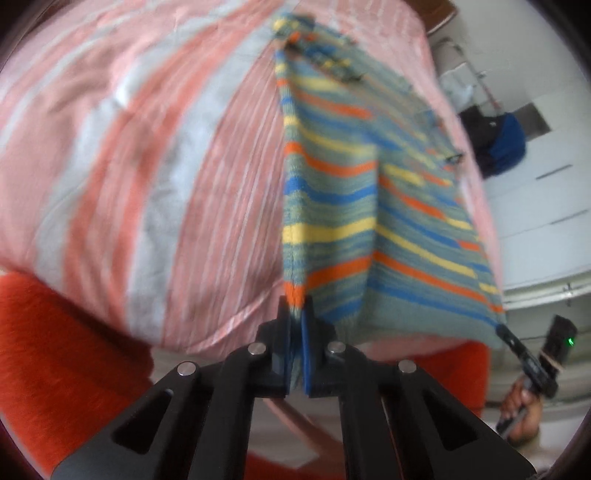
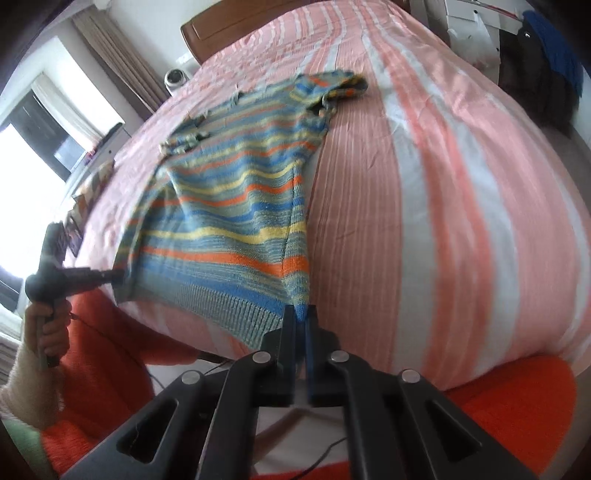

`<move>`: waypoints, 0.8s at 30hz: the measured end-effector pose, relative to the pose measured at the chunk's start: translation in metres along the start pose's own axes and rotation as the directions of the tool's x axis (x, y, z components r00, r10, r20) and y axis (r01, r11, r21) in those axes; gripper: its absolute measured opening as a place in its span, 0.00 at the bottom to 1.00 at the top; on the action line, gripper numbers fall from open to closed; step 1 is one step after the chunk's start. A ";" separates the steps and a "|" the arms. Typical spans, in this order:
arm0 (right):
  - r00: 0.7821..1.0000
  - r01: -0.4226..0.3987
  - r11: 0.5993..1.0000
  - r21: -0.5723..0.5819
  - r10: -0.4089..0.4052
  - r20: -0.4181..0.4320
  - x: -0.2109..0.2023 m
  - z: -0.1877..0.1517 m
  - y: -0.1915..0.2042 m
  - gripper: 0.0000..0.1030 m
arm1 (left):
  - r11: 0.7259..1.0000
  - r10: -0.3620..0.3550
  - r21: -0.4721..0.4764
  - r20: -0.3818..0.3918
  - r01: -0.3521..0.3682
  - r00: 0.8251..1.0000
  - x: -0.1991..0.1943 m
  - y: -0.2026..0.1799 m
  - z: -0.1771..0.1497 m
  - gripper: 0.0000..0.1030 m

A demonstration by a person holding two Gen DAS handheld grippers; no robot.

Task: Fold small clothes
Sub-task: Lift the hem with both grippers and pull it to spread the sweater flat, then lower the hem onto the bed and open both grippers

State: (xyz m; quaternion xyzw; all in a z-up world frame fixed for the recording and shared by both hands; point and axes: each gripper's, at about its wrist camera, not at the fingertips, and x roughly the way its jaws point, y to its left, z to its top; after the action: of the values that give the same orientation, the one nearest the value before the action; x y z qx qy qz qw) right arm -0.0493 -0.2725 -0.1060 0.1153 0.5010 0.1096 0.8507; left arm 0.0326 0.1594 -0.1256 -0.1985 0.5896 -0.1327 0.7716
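Counted: one knitted sweater (image 2: 236, 206) striped in blue, yellow, orange and grey-green; one bed (image 2: 424, 221) under a pink-and-white striped cover; two black two-finger grippers, left gripper (image 1: 297, 325) and right gripper (image 2: 301, 325); one brown wooden headboard (image 2: 236, 26); one small white round camera (image 2: 176, 78).

1. We see a bed (image 2: 424, 192) carrying everything, dressed in a bedspread (image 1: 147, 155) of wide pink and white stripes with finer ribbed lines in places.
2. At the far end we make out a brown wooden headboard (image 2: 236, 26).
3. Directly on the bedspread lies a striped knit sweater (image 2: 243, 192), banded in blue, orange, yellow and grey-green, spread mostly flat.
4. Its far end sits bunched near the middle of the bed; its ribbed hem reaches the near edge, where the corners lift off the cover.
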 end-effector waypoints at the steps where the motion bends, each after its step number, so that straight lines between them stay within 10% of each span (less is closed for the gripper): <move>1: 1.000 -0.009 1.000 0.006 0.009 0.007 -0.008 0.001 -0.001 0.03 | 1.000 0.012 0.010 0.012 -0.012 1.000 -0.009 0.002 0.000 0.02; 11: 0.994 0.027 1.000 0.015 -0.025 -0.107 0.047 -0.007 -0.007 0.03 | 0.977 0.214 0.038 -0.050 -0.212 0.976 0.041 0.026 -0.004 0.02; 24: 0.990 0.045 0.998 0.053 -0.037 -0.139 0.072 -0.009 -0.015 0.03 | 0.976 0.219 0.008 -0.049 -0.219 0.975 0.038 0.025 -0.006 0.03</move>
State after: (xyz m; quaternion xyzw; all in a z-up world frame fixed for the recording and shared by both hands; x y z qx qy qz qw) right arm -0.0223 -0.2645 -0.1749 0.1210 0.5637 0.0855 0.8126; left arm 0.0364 0.1643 -0.1707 -0.1279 0.6267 -0.0527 0.7669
